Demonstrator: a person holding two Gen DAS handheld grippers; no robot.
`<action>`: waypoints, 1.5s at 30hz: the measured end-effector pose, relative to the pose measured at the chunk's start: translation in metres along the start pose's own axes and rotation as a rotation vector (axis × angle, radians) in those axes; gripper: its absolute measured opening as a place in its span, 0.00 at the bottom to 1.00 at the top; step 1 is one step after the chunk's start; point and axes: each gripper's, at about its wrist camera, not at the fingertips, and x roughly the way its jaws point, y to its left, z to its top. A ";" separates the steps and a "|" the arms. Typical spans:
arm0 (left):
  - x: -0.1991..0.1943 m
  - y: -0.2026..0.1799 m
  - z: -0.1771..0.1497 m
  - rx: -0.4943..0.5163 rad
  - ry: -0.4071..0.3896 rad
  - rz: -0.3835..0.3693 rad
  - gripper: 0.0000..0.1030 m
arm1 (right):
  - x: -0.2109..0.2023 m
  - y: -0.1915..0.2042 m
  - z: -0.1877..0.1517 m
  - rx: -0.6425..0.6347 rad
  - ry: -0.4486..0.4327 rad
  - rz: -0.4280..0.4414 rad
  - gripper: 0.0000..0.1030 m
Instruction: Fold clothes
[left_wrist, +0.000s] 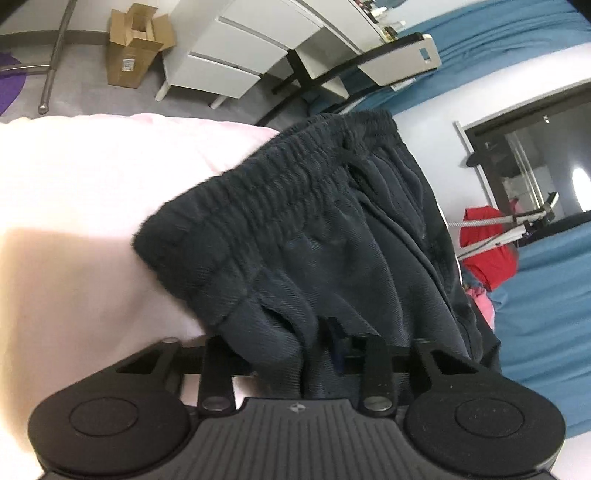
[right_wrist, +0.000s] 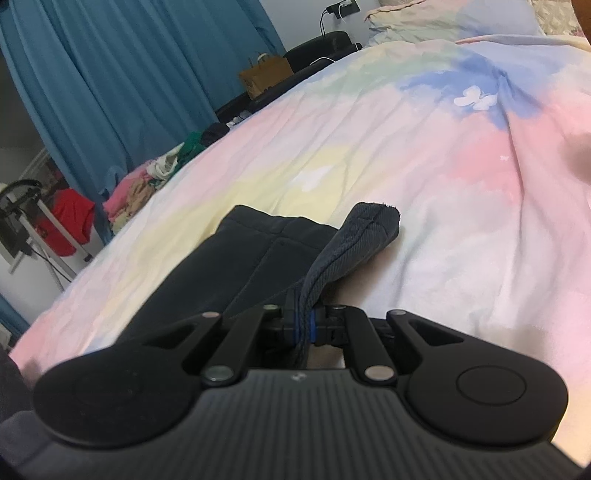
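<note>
Left wrist view: the left gripper (left_wrist: 334, 350) is clamped on dark navy shorts (left_wrist: 314, 229), fabric bunched between its jaws near a side hem. The shorts hang up and away from the gripper, w/ the gathered elastic waistband (left_wrist: 280, 173) and a drawstring at the far end. Below and to the left lies a pale pink bedcover (left_wrist: 74, 184). Background: a white drawer unit (left_wrist: 229, 51), an open cardboard box (left_wrist: 133, 44) on grey floor, blue curtains (left_wrist: 517, 29), a red garment (left_wrist: 487, 247) on a stand.

Right wrist view: the right gripper (right_wrist: 301, 325) is closed tight on a folded edge of the same shorts (right_wrist: 240, 258); a stitched hem corner (right_wrist: 369, 236) sticks up and right past the jaws. The rest of the shorts lies flat on the bed, left of and beyond the gripper. The bedcover (right_wrist: 406, 155) here shows pastel pink, yellow and blue patches w/ a white butterfly print (right_wrist: 474, 98). A pile of mixed clothes (right_wrist: 147, 184) sits at the bed's far left edge, near blue curtains (right_wrist: 110, 74). A brown paper bag (right_wrist: 264, 77) stands beyond the bed.
</note>
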 end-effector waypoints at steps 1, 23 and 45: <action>-0.002 0.002 0.001 -0.005 -0.003 -0.004 0.25 | 0.000 0.002 0.000 -0.007 -0.001 -0.008 0.08; -0.107 -0.017 0.015 0.197 -0.193 -0.001 0.08 | -0.017 0.007 0.010 -0.036 -0.033 -0.145 0.08; -0.122 -0.086 -0.067 0.702 -0.360 0.211 0.84 | -0.091 0.106 -0.009 -0.321 -0.132 -0.044 0.78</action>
